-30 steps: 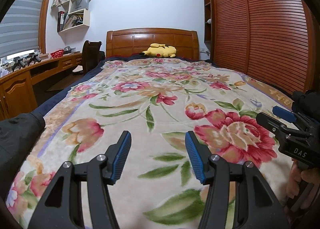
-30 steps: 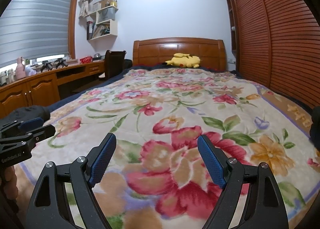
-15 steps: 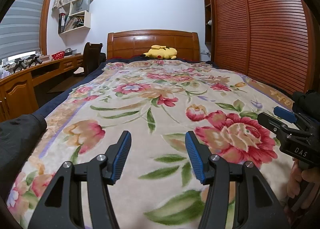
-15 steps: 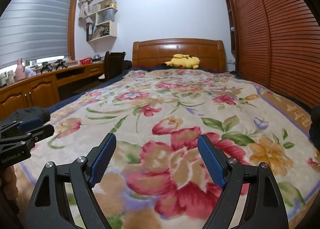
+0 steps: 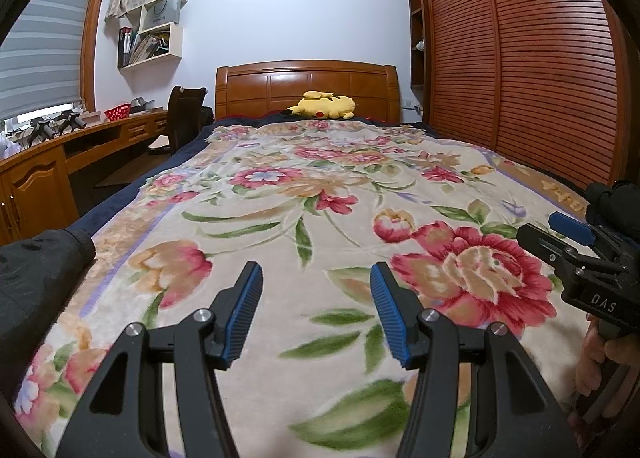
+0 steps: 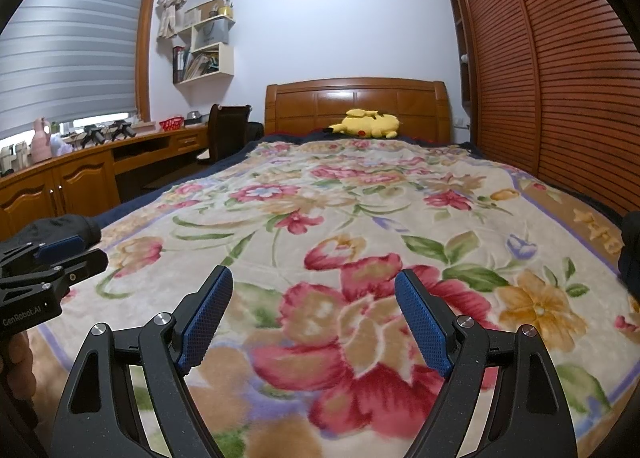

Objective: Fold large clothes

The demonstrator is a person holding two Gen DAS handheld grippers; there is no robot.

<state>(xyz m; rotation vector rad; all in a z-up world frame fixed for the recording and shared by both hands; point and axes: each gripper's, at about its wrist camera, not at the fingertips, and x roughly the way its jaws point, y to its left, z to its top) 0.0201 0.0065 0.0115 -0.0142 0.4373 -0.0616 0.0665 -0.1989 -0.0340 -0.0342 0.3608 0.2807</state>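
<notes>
A dark garment (image 5: 36, 278) lies bunched at the near left edge of the bed, and a bit of it shows in the right wrist view (image 6: 68, 226). More dark cloth (image 6: 630, 254) shows at the near right edge. My left gripper (image 5: 316, 278) is open and empty above the floral blanket (image 5: 320, 194), right of the garment. My right gripper (image 6: 314, 286) is open and empty over the blanket's big red flower. Each gripper shows at the edge of the other's view.
A yellow plush toy (image 5: 322, 106) lies by the wooden headboard (image 5: 308, 88). A long wooden desk (image 5: 44, 178) with a chair (image 5: 186, 114) runs along the left. Slatted wardrobe doors (image 5: 540, 70) line the right wall.
Both views have tilted up very slightly. The grippers stay open and nothing on the bed has moved.
</notes>
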